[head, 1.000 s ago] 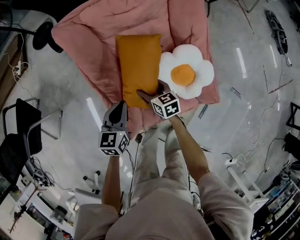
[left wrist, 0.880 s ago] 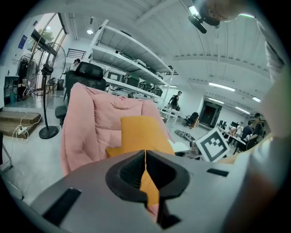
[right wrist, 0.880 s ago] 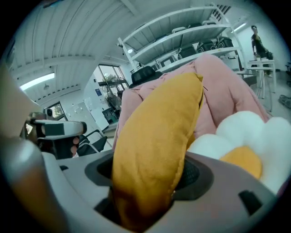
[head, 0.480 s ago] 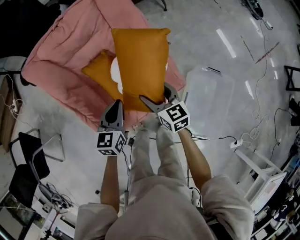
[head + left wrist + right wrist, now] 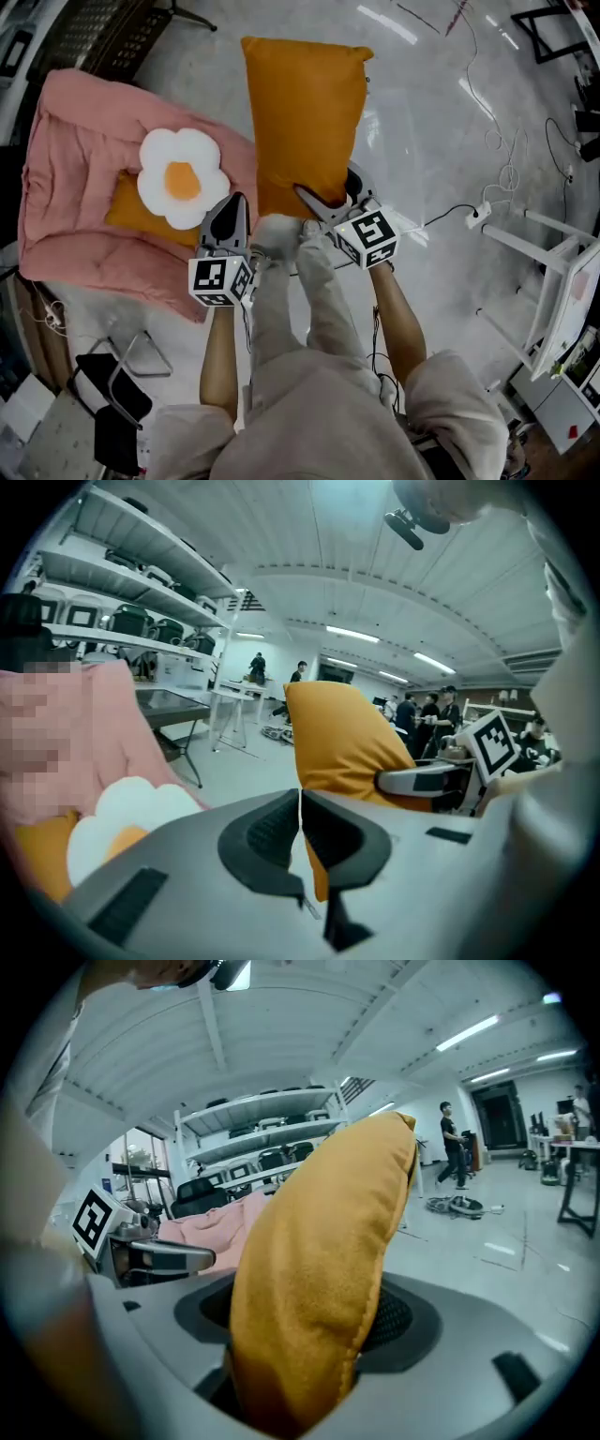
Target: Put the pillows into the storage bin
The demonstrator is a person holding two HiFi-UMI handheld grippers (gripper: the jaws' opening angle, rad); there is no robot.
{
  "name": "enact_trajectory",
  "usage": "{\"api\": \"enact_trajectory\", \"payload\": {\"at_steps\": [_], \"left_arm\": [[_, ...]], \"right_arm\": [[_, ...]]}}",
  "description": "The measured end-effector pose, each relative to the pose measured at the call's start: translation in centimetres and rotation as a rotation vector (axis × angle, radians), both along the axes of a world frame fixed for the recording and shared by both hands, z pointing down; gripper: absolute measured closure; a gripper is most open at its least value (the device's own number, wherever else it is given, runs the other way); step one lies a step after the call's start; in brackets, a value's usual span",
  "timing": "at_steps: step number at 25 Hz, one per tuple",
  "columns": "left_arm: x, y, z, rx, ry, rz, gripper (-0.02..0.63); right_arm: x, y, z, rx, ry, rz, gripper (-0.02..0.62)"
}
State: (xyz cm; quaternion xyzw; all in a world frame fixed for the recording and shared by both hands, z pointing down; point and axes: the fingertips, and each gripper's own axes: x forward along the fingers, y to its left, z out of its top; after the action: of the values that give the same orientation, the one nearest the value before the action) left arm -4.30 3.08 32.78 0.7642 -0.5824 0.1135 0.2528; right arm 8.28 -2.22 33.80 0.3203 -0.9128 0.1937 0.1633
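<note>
My right gripper (image 5: 330,192) is shut on the lower edge of a long orange pillow (image 5: 305,122), holding it upright above the grey floor. In the right gripper view the orange pillow (image 5: 319,1260) bulges between the two jaws of the right gripper (image 5: 309,1321). My left gripper (image 5: 233,204) is shut and empty, just left of the pillow; the left gripper (image 5: 300,808) shows its pads pressed together. A fried-egg pillow (image 5: 180,178) lies on a second orange pillow (image 5: 124,212), both on pink bedding (image 5: 66,131). I see no storage bin.
White furniture legs (image 5: 548,272) stand at the right, with cables (image 5: 497,173) trailing over the floor beside them. A black chair (image 5: 112,403) is at the lower left. Shelving (image 5: 141,611) and several people stand far off.
The orange pillow has been lifted off the pink bedding and carried to the right in the right gripper. The view swung with it, so the bedding and egg pillow now lie at the left.
</note>
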Motion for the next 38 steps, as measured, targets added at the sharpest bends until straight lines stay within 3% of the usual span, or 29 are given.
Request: {"api": "enact_trajectory", "payload": {"at_steps": [7,14,23,28,31,34,38], "left_arm": [[10.9,-4.0,4.1,-0.046,0.015,0.227,0.591],[15.4,-5.2,9.4,-0.104,0.003,0.306,0.591],[15.6,-5.3,14.4,-0.148,-0.010,0.340,0.591],[15.4,-5.1,15.8,-0.165,-0.009,0.341,0.591],[14.9,-4.8,16.3,-0.174,-0.010,0.333,0.591],[14.4,-4.6,16.4,-0.172,-0.009,0.324,0.591],[13.6,-4.4,16.4,-0.165,-0.007,0.300,0.591]], "right_arm": [[15.1,-0.3,6.7,-0.112,0.055,0.280,0.252],[23.2,2.1,20.4,-0.341,0.115,0.428,0.252],[24.7,6.4,38.1,-0.675,0.206,0.440,0.242],[25.0,8.1,44.4,-0.833,0.288,0.412,0.227],[25.3,8.2,46.1,-0.828,0.318,0.443,0.132],[26.0,7.6,46.4,-0.787,0.321,0.488,0.129],[25.4,6.1,44.5,-0.697,0.296,0.457,0.129]]}}
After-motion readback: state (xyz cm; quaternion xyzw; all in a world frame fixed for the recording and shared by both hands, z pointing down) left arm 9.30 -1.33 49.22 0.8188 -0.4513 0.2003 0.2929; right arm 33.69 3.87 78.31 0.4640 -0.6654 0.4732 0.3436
